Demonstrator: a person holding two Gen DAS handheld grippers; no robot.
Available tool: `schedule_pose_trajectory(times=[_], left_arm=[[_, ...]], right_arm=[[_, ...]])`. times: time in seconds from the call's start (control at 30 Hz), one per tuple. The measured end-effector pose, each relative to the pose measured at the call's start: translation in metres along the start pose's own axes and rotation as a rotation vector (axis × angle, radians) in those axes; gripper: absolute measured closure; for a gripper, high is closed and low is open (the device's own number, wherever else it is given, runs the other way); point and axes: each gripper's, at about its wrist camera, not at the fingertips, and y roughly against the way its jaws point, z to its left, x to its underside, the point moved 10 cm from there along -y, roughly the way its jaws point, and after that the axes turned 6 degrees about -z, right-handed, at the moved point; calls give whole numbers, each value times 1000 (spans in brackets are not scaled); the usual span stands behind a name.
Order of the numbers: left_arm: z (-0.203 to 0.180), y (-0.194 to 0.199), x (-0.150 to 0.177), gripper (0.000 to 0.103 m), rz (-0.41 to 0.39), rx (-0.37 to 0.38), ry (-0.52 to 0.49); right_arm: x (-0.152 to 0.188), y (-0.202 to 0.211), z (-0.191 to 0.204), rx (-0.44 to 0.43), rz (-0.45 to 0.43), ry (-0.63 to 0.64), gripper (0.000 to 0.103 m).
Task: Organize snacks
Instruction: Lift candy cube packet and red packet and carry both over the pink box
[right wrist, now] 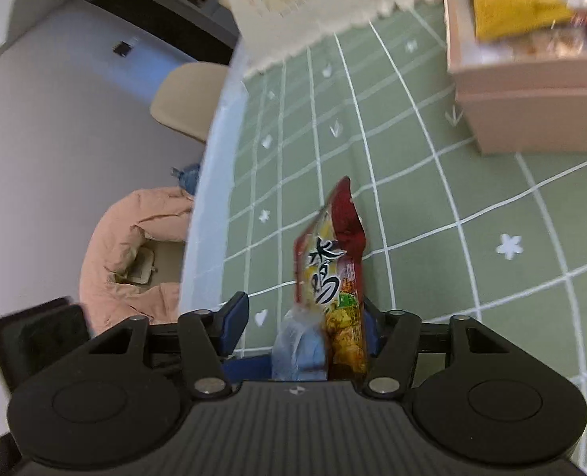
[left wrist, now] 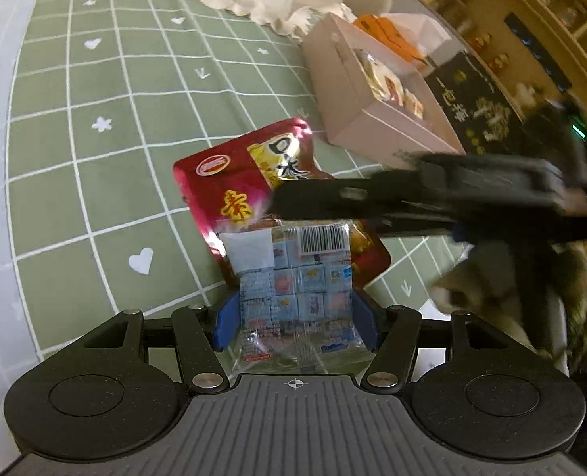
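In the left wrist view, the left gripper (left wrist: 293, 319) is clamping a clear packet of small blue-wrapped candies (left wrist: 297, 289) between its blue pads (left wrist: 227, 323), low in the centre of the frame. Behind it a red snack pouch (left wrist: 234, 174) is showing, with the right gripper (left wrist: 317, 198) reaching in from the right edge onto it. In the right wrist view that red pouch (right wrist: 335, 273) is standing edge-on between the fingers; whether they are pinching it I cannot tell. A pink box (left wrist: 373, 119) of snacks is sitting upper right on the green checked tablecloth (left wrist: 95, 139).
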Motion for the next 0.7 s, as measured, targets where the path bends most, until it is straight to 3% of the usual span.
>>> schedule_pose_trajectory(times=[0.13,0.2,0.3,0.5,0.7], left_arm=[[-1,-1,0,38,-10,4,-2],[0,-1,0,38,-15,10,12],[2,1,1,39,-12,10,31],[-9,-2,0,39,11,15,11],[-67,-6,-8,39,18,65,-170]], right_arm=[[-7,-23,-2,-24,24,-44,62],[-10,-29,-3,-23,35,-56,76],[-9,-27,-3,-23,47,-55,80],[-3,8,-9,34,14,15,84],[-1,81,-33,98,-119,-9,87]])
